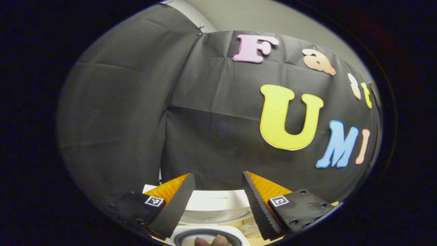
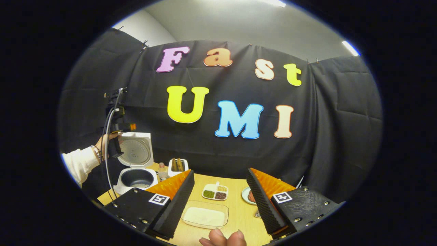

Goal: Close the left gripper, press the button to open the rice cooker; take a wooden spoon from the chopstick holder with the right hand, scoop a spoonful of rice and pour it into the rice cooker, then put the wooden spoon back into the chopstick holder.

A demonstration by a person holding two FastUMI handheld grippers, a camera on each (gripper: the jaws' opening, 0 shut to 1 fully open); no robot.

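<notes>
While your two grippers hang above the table (image 2: 239,212), count what lies under them: one rice cooker (image 2: 136,177), one chopstick holder (image 2: 178,167), one clear tray of rice (image 2: 205,216), one divided dish (image 2: 215,192) with three small heaps of grains, one small plate (image 2: 248,195) and one little bottle (image 2: 163,172).

Your right gripper (image 2: 220,201) has its jaws spread wide with nothing between them, poised over the tray of rice. Your fingertips (image 2: 223,238) show at the bottom edge of the right gripper view. That view also takes in your left hand (image 2: 108,140) with its white sleeve (image 2: 80,163), holding the other gripper up beside the raised lid (image 2: 136,150).

The cooker's lid stands upright and its dark inner pot faces up, so the cooker is open. It sits at the table's far left corner, with the bottle and then the chopstick holder just beside it. Wooden handles stick up out of the holder, their long axes roughly vertical; how many there are, you cannot tell.

Your left gripper (image 1: 218,201) is also spread, empty, aimed at the booth wall with the open rice cooker (image 1: 211,235) and its lid (image 1: 218,206) straight below.
</notes>
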